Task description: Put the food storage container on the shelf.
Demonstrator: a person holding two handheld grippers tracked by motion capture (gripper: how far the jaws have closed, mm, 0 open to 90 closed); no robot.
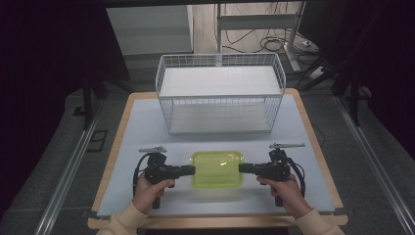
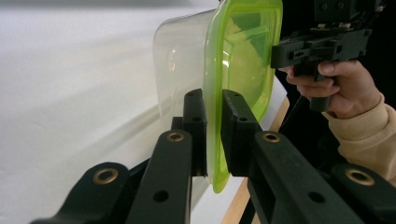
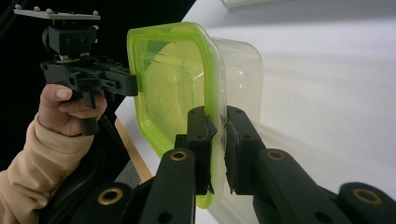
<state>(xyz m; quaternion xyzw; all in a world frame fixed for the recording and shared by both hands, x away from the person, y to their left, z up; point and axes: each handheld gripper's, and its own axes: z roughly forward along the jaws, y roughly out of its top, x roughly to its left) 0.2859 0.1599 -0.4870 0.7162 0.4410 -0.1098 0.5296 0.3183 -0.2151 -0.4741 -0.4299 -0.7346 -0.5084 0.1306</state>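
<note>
- High view: one clear container with a lime-green lid [image 1: 217, 169] sits near the front edge of the desk [image 1: 147, 122], midway between its left and right edges.
- Two grippers, one per hand: the left gripper [image 1: 188, 170] clamps the lid rim on the container's left side; the right gripper [image 1: 244, 169] clamps the rim on its right side.
- One white wire basket [image 1: 220, 93] stands toward the desk's back edge, well apart from the container, with open desk surface between them.
- Left gripper view: both black jaws pinch the green rim [image 2: 215, 116]; the opposite hand [image 2: 343, 88] shows beyond the lid.
- Right gripper view: the jaws are closed on the rim [image 3: 217, 135]; the other hand [image 3: 65, 109] holds its gripper at the lid's far edge.
</note>
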